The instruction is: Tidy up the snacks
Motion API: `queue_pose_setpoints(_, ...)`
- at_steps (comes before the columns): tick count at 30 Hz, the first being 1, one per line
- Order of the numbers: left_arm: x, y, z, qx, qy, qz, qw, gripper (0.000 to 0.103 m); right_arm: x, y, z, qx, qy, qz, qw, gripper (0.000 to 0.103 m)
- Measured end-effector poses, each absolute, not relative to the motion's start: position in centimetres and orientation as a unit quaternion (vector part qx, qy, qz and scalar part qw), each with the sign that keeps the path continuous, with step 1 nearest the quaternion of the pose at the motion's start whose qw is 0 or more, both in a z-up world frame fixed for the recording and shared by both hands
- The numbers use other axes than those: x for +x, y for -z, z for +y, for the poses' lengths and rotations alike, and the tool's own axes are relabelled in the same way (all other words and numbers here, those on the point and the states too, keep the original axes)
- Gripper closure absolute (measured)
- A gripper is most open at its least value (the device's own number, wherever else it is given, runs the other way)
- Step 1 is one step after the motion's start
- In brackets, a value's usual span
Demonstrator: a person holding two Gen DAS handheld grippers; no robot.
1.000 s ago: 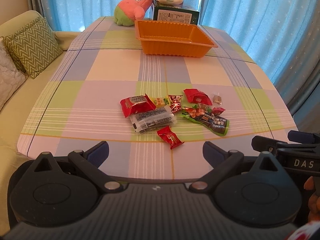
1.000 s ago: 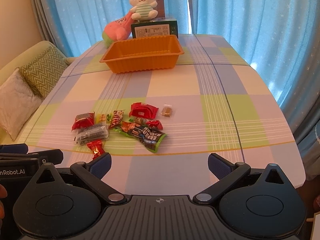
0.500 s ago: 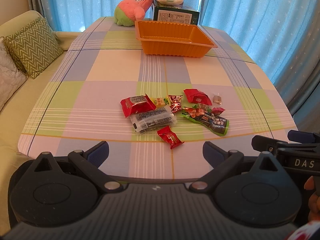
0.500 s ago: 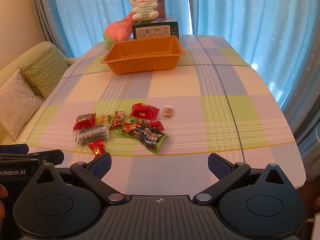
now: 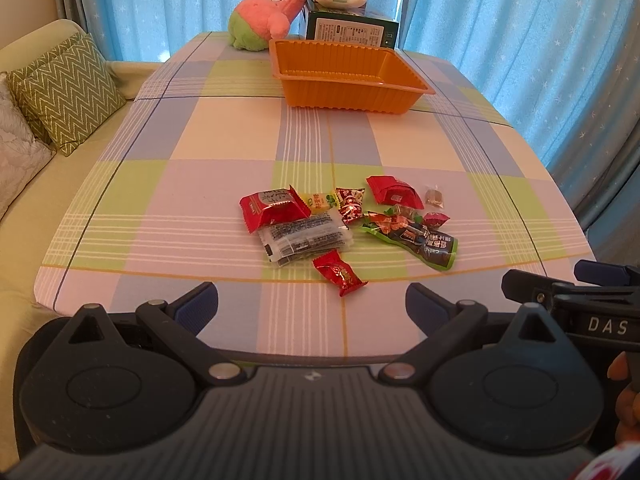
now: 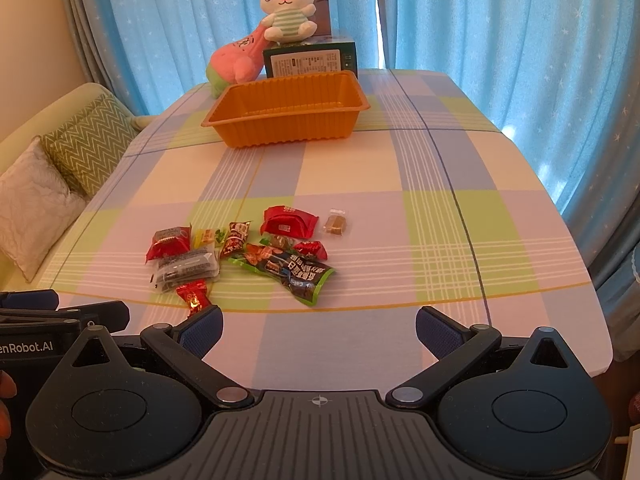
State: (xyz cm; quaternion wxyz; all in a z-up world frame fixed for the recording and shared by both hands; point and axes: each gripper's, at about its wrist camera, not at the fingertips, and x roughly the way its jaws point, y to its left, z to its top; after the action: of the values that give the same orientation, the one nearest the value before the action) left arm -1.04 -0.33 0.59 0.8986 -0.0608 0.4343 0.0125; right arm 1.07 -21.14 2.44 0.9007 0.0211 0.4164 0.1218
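At the near worktop edge, left gripper (image 5: 312, 304) and right gripper (image 6: 319, 326) both hover with jaws spread wide, holding nothing. Nearest snack: red candy (image 5: 339, 272), just ahead of the left gripper. Behind it, clear dark-print pack (image 5: 306, 238), red packet (image 5: 273, 207) and green pouch (image 5: 416, 240), bunched together, some touching. Small brown sweet (image 6: 335, 222) sits slightly apart on the right. Orange tray (image 5: 348, 94) is empty, well apart toward the far edge; plush toys (image 6: 286, 10) and a box (image 6: 310, 60) behind it. My read: nothing sorted yet. Take the isolated candy first, come down steep, pinch across its body not the twisted ends, avoid dragging neighbours.
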Motion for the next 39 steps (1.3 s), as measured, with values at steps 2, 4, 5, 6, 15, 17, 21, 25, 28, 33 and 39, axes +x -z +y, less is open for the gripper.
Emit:
queue_pose_setpoints(2, -1.0, -0.6, -0.4, -0.061, -0.013, 0.434, 0.899, 0.004, 1.1, -2.4, -21.1, 0.021, -0.121, 0.416, 0.901, 0.001)
queue_pose_setpoints(4, -1.1, -0.6, -0.4, -0.061, -0.013, 0.434, 0.899, 0.004, 1.1, -2.4, -21.1, 0.021, -0.122, 0.417, 0.901, 0.001)
queue_pose_setpoints(5, -1.0, -0.5, -0.4, -0.061, -0.013, 0.434, 0.898, 0.004, 1.1, -2.4, -21.1, 0.021, -0.121, 0.417, 0.901, 0.001)
queue_pose_setpoints(6, -1.1, -0.5, -0.4, -0.062, -0.013, 0.435, 0.898, 0.004, 1.1, -2.4, -21.1, 0.021, -0.121, 0.416, 0.901, 0.001)
queue_pose_setpoints(15, -1.0, -0.5, -0.4, -0.062, -0.013, 0.435, 0.898, 0.004, 1.1, -2.4, -21.1, 0.021, -0.121, 0.416, 0.901, 0.001)
queue_pose_setpoints(17, -1.0, -0.5, -0.4, -0.061, -0.013, 0.435, 0.898, 0.004, 1.1, -2.4, -21.1, 0.021, -0.121, 0.416, 0.901, 0.001)
queue_pose_setpoints(21, -1.0, -0.5, -0.3, -0.061, -0.013, 0.435, 0.898, 0.004, 1.1, -2.4, -21.2, 0.021, -0.121, 0.416, 0.901, 0.001)
queue_pose_setpoints(25, -0.9, -0.3, -0.5, -0.061, -0.012, 0.438, 0.897, 0.007, 1.1, -2.2, -21.3, 0.022, -0.119, 0.415, 0.902, 0.001)
queue_pose_setpoints(28, -0.5, 0.0, -0.9, -0.06, -0.009, 0.44, 0.896, 0.009, 1.4, -1.8, -21.7, 0.026, -0.112, 0.415, 0.903, 0.001)
queue_pose_setpoints(33, 0.6, 1.1, -1.5, -0.072, -0.011, 0.444, 0.893, 0.012, 2.4, -0.9, -22.3, 0.028, -0.116, 0.411, 0.904, 0.001)
queue_pose_setpoints(39, 2.8, 3.1, -1.8, -0.09, -0.016, 0.452, 0.888, 0.019, 4.1, 0.3, -22.6, 0.032, -0.13, 0.409, 0.903, 0.001)
